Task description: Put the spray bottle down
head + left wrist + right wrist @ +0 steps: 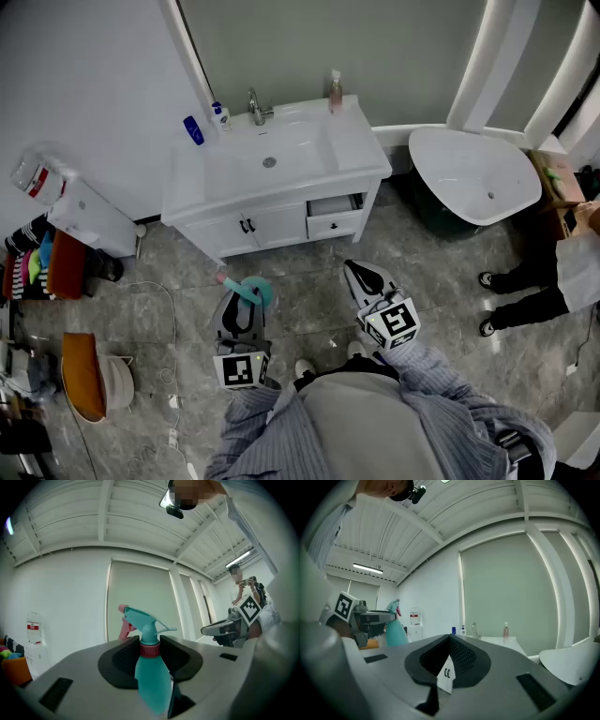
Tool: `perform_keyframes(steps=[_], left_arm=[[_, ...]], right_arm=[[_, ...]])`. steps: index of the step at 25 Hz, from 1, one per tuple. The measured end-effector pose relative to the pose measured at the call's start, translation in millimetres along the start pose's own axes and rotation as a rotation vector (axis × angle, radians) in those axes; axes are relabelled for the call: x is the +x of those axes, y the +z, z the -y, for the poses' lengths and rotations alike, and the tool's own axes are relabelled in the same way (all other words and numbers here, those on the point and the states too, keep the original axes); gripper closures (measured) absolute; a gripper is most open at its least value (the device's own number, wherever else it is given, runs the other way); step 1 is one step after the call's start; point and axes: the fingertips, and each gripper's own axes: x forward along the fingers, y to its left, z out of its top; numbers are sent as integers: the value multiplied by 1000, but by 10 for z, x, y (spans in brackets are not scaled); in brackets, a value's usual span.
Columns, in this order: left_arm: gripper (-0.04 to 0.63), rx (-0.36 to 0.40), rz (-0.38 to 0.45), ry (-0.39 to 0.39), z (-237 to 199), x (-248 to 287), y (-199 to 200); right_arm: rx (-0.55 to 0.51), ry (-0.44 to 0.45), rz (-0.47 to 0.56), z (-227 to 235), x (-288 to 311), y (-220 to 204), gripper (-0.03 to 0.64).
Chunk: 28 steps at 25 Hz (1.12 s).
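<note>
The teal spray bottle [151, 681] with a pink trigger stands upright between the jaws of my left gripper [150, 652], which is shut on its neck just under the red collar. In the head view the spray bottle [255, 292] hangs over the grey tiled floor in front of the vanity, at the tip of the left gripper [244, 302]. My right gripper [362, 273] is held level beside it on the right, apart from the bottle. Its jaws [449, 641] meet at the tip with nothing between them. From the right gripper view the spray bottle [395, 631] shows at the left.
A white vanity [356, 169] with a sink, a tap [255, 107] and small bottles stands ahead, one drawer [334, 205] pulled open. A white bathtub [473, 173] is at the right, with a person's legs [525, 281] nearby. Orange cushions [82, 375] and a cable lie on the floor at left.
</note>
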Motion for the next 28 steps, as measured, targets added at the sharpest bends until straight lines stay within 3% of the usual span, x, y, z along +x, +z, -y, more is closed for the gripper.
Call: perform_keyframes(steps=[28], left_arm=[[462, 4, -12, 10, 65, -106, -93]], right_arm=[[-5, 6, 12, -95, -56, 5, 600]])
